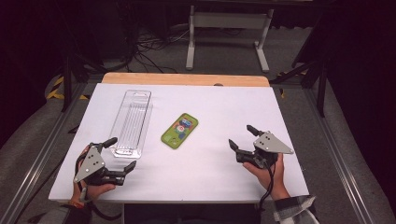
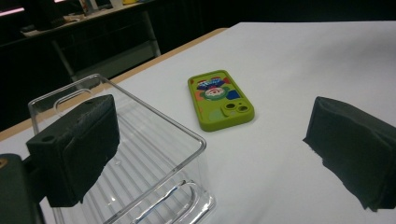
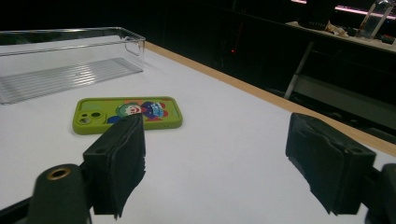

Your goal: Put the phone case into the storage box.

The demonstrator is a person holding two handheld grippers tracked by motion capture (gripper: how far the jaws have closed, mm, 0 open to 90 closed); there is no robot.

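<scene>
A green phone case (image 1: 180, 130) with a cartoon print lies flat in the middle of the white table (image 1: 210, 100); it also shows in the left gripper view (image 2: 220, 99) and the right gripper view (image 3: 127, 114). A clear plastic tray (image 1: 131, 123) lies left of it, empty, seen again close up (image 2: 140, 158) and farther off (image 3: 65, 56). My left gripper (image 1: 120, 153) is open at the tray's near end, one jaw beside the tray's corner. My right gripper (image 1: 243, 136) is open to the right of the phone case, apart from it, with nothing between its jaws.
A wooden strip (image 1: 185, 79) borders the table's far edge. Beyond it stand a white table frame (image 1: 228, 35) and cables on the floor. Metal rails (image 1: 42, 154) run along both sides of the table.
</scene>
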